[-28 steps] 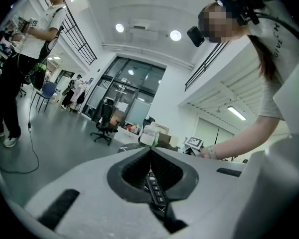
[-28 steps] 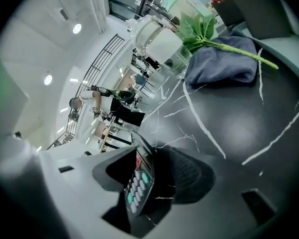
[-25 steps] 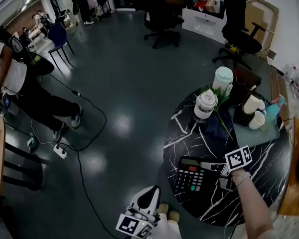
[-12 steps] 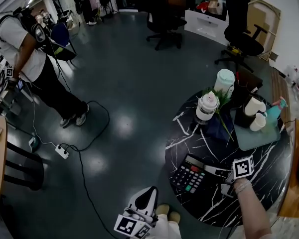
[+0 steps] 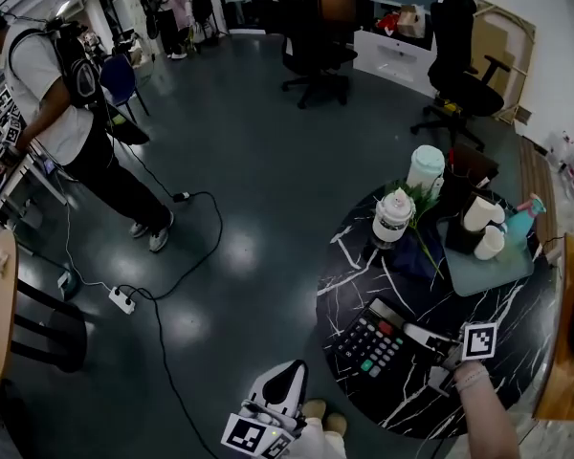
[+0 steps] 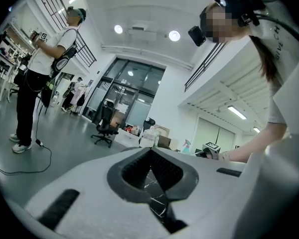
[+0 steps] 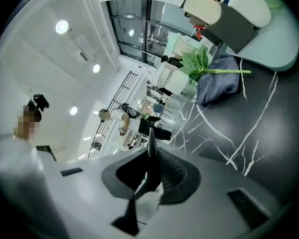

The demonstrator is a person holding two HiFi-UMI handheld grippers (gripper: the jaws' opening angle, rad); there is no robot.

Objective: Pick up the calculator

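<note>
Calculator [image 5: 368, 338] hangs tilted over the near left part of the round black marble table [image 5: 517, 318], its right-hand edge pinched by the right gripper [image 5: 413, 334]. In the right gripper view the jaws are clenched on it, and it shows edge-on as a thin dark blade between them (whether its far edge touches the table I cannot tell). The left gripper [image 5: 289, 373] is held off the table's edge, over the grey floor [image 5: 258, 161], with its jaws pressed together and nothing between them.

Further back on the table are a white lidded tub [image 5: 393, 216], a green sprig [image 5: 419, 199] lying across a blue cloth [image 5: 413, 254], and a pale tray [image 5: 502, 273] carrying white cups [image 5: 480, 214]. Well apart from the table, at the left, stands a person [image 5: 53, 94] in a white shirt. A cable [image 5: 187, 247] runs across the floor to a power strip [image 5: 122, 300].
</note>
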